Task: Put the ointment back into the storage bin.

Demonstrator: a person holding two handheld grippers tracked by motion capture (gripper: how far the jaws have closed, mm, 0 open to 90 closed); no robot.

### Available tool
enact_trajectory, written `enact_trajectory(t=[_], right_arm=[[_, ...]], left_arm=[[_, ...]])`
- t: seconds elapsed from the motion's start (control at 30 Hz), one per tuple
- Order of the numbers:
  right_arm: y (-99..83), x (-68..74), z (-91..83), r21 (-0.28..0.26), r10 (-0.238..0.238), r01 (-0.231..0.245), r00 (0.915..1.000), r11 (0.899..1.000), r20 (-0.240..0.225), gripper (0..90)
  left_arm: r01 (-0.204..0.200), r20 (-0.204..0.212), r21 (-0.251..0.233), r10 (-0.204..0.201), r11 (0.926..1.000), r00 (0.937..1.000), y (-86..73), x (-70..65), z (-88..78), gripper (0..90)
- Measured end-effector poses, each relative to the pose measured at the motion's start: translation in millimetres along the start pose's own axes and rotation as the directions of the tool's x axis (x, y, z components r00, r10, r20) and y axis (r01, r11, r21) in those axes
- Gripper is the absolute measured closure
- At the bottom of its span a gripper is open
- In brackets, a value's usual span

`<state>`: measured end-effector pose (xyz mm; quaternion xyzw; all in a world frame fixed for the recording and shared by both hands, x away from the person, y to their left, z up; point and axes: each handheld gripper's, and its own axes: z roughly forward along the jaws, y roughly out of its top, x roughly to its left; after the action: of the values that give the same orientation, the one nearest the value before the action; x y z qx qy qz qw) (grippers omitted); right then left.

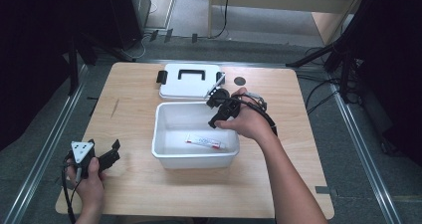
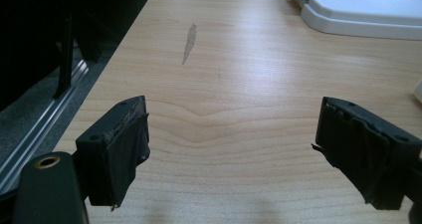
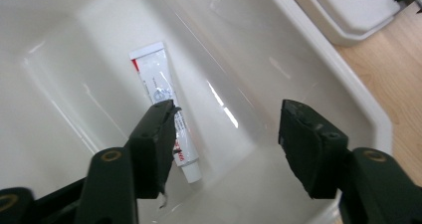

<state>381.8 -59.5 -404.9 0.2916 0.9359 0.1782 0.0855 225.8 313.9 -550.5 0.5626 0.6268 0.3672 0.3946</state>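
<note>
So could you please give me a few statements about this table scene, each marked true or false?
1. A white tube with red print lies inside the open white plastic bin. True.
2. The right claw grips the tube. False: it is open above the tube.
3. The white lid with a black handle covers the bin. False: it lies on the wooden table behind the bin.
4. The left claw is open over bare table. True.

A lab-like recording space: a wooden table (image 1: 149, 189) ringed by dark stands (image 1: 343, 59), floor cables (image 1: 318, 92) and metal rails (image 1: 45, 154).
</note>
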Motion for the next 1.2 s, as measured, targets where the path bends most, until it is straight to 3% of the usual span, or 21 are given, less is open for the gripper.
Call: enact_trajectory(t=[0.1,0.17,0.23,0.37,0.47,0.5,0.7,0.93,1.2], right_arm=[[-2.3,-0.5,-10.1,-0.033,-0.002,0.002,1.0000,0.999,0.001,30.3],[-3.6,-0.5,-15.5,-0.045,0.023,-0.022,0.9997,0.999,0.007,21.5],[-5.4,0.7,-22.2,-0.062,0.024,-0.021,0.9987,0.998,0.046,17.4],[-9.2,-2.3,-36.0,-0.094,0.083,-0.074,0.9925,0.993,0.090,12.7],[-16.2,-8.8,-43.4,-0.124,0.119,-0.107,0.9888,0.986,0.090,0.3],[-18.7,-10.6,-44.8,-0.132,0.123,-0.111,0.9888,0.985,0.085,0.0],[-43.2,-26.5,-52.7,-0.225,0.220,-0.193,0.9703,0.955,0.102,0.0],[-76.2,-40.7,-55.4,-0.269,0.274,-0.238,0.9559,0.933,0.106,0.0],[-119.1,-55.9,-46.5,-0.311,0.362,-0.315,0.9262,0.897,0.105,0.0]], left_arm=[[-0.004,-0.001,-0.001,0.004,1.0000,1.0000,-0.1,-0.3,0.0,14.0],[-0.004,-0.001,-0.001,0.004,1.0000,1.0000,-0.1,-0.4,0.0,14.1],[-0.005,-0.001,-0.002,0.005,1.0000,1.0000,-0.1,-0.4,-0.1,14.1],[-0.009,0.000,-0.002,0.009,1.0000,1.0000,-0.1,-0.9,-0.2,14.1],[-0.012,-0.001,-0.002,0.012,0.9999,0.9999,-0.1,-1.0,-0.2,14.1],[-0.013,0.000,-0.002,0.013,0.9999,0.9999,-0.1,-1.0,-0.3,14.1],[-0.020,0.000,-0.003,0.020,0.9998,0.9998,-0.3,-1.9,-0.5,14.1],[-0.021,0.000,-0.001,0.021,0.9998,0.9998,-0.3,-1.9,-0.5,14.1],[-0.022,0.001,-0.002,0.022,0.9998,0.9998,-0.3,-1.9,-0.5,14.1]])
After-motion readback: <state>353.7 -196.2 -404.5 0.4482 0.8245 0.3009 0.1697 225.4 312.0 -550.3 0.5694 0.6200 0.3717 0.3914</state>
